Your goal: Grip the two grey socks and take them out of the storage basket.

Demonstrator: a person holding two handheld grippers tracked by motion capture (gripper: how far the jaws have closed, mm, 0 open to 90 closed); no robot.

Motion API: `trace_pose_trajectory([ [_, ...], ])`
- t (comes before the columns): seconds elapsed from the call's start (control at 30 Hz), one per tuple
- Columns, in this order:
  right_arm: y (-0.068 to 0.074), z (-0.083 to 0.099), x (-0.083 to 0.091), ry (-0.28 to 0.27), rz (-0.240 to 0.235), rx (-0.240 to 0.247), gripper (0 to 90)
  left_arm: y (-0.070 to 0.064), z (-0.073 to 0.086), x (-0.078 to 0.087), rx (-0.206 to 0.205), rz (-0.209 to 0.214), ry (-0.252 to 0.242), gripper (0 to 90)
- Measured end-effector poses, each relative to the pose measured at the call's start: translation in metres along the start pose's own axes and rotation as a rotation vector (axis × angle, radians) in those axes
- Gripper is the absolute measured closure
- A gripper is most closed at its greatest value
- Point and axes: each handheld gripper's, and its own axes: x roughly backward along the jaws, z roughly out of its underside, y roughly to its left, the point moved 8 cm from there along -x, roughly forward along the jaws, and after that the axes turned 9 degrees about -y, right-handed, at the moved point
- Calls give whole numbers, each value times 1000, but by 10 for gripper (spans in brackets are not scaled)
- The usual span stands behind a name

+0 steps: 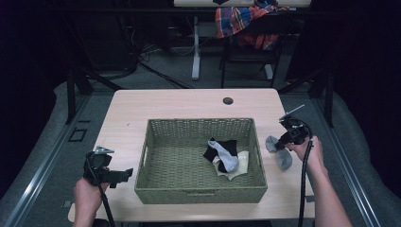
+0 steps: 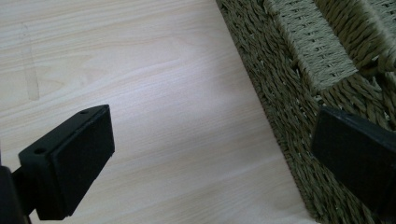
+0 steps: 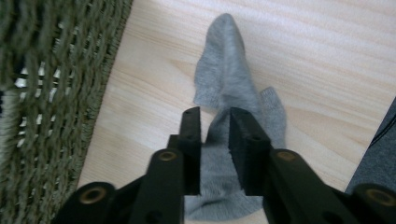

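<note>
The grey sock (image 3: pixel 233 88) lies flat on the worktop (image 1: pixel 189 106), just beside the right wall of the basket (image 1: pixel 201 193) and outside it; in the high view it shows as a crumpled grey shape (image 1: pixel 279 150) between the basket's right rim and your right hand (image 1: pixel 307 150). Your right claw (image 3: pixel 215 121) is down over it, jaws drawn nearly together with a fold of the grey fabric pinched up between them, so you have the sock clamped near its middle while its toe end stretches away from the jaws across the wood. In the high view that claw (image 1: pixel 283 142) sits at the sock's upper end, its cable trailing back along your forearm. To the left in the right gripper view, the woven wall (image 3: pixel 56 93) of the basket stands close by the sock without touching it. Inside the basket, toward its right half, lies a small heap: a black sock (image 1: pixel 222 147), a grey-white sock (image 1: pixel 228 158) across it and a cream piece (image 1: pixel 241 161) underneath. Your left claw (image 2: pixel 210 154) hovers low over bare worktop at the basket's left side, jaws wide apart and holding nothing, the far jaw against the look of the woven wall (image 2: pixel 280 93). In the high view it (image 1: pixel 124 175) points toward the basket's front left corner, your left hand (image 1: pixel 87 194) near the worktop's front edge.
</note>
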Motion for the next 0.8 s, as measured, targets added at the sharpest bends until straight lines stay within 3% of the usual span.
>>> trace_pose_trajectory([
  [0.03, 0, -2, 8, 0, -3, 17, 587, 0, 0, 0, 0, -2, -3, 0],
  [0.1, 2, -6, 15, -44, 6, 0, 490, 0, 0, 0, 0, -2, -3, 0],
  [0.2, 3, -9, 26, -56, 8, 5, 418, 0, 0, 0, 0, -3, -3, 0],
  [0.27, 6, -13, 37, -95, -12, 10, 351, 0, 0, 0, 0, -1, -1, 0],
  [0.33, 13, -19, 54, -150, -34, 10, 222, 0, 0, 0, 0, 0, 0, 0],
  [0.4, 16, -21, 59, -166, -39, 11, 185, 0, 0, 0, 1, 0, -1, 1],
  [0.53, 35, -27, 72, -221, -99, 49, 88, -1, 0, 0, 0, 2, 0, 0],
  [0.63, 49, -28, 74, -203, -123, 89, 23, 0, 0, 0, 1, 0, -2, 0],
  [0.8, 74, -32, 76, -201, -154, 147, 0, 0, 0, 0, 0, 0, -1, 0],
])
